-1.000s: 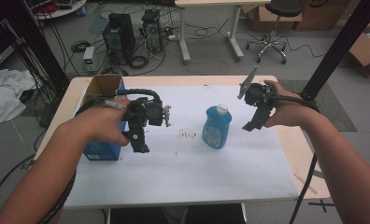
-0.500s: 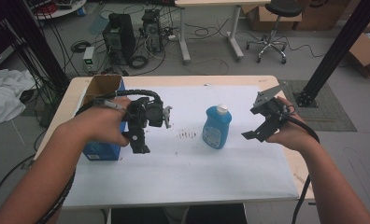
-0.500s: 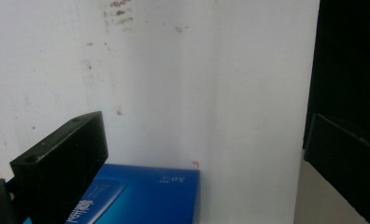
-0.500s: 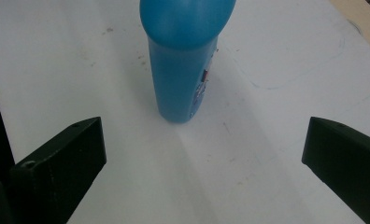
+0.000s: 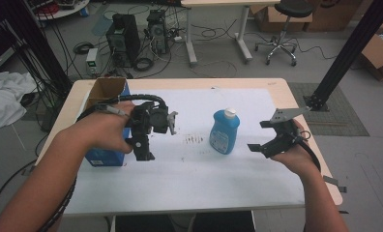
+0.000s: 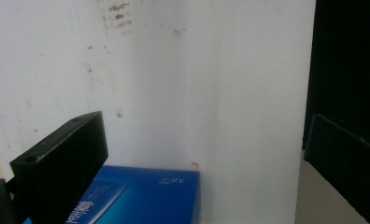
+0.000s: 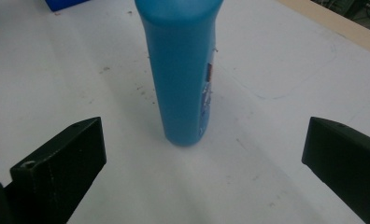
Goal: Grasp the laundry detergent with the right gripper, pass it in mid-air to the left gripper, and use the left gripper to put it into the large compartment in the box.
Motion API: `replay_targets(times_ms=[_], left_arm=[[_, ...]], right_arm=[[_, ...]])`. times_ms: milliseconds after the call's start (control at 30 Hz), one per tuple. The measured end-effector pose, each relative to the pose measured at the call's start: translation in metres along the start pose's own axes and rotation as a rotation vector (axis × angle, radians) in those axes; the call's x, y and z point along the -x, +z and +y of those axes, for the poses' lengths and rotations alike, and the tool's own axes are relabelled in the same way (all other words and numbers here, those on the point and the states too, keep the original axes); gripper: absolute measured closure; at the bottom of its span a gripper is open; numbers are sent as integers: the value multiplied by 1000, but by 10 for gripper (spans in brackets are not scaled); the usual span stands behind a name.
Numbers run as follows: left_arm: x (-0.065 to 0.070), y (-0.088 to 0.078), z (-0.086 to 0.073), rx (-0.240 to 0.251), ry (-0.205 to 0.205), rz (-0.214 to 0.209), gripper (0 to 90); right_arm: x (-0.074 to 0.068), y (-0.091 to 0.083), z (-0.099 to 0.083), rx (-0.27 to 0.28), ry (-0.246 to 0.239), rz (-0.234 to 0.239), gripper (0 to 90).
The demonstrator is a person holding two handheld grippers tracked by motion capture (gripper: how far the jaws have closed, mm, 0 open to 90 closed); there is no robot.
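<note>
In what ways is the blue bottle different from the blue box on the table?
The blue bottle is a slim, rounded container with a white cap, while the blue box is a square-cornered carton whose open top shows brown cardboard inside. The bottle stands alone near the middle of the white mat; the box stands at the mat's left edge. The right gripper faces the bottle with jaws wide apart, whereas the left gripper hangs open beside the box. Both are blue and upright.

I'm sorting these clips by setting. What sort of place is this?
Probably a lab or workshop. Computer towers and loose cables sit on the bare floor, cardboard boxes are stacked at the edge, and a stool stands by a second desk behind the table.
</note>
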State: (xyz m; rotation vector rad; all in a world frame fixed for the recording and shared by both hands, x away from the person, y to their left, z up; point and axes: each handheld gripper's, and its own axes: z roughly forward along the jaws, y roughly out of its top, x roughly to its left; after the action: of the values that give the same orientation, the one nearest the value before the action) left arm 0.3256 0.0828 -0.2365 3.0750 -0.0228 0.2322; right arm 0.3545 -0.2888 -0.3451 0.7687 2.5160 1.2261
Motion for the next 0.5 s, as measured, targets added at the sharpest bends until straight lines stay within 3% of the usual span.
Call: replay_targets(times_ms=[233, 500], left_arm=[[2, -1, 2, 5, 3, 5, 1], [5, 0, -1, 0, 0, 4, 1]], right_arm=[[-14, 20, -10, 75, 0, -41, 0], [-20, 45, -15, 131, 28, -43, 0]])
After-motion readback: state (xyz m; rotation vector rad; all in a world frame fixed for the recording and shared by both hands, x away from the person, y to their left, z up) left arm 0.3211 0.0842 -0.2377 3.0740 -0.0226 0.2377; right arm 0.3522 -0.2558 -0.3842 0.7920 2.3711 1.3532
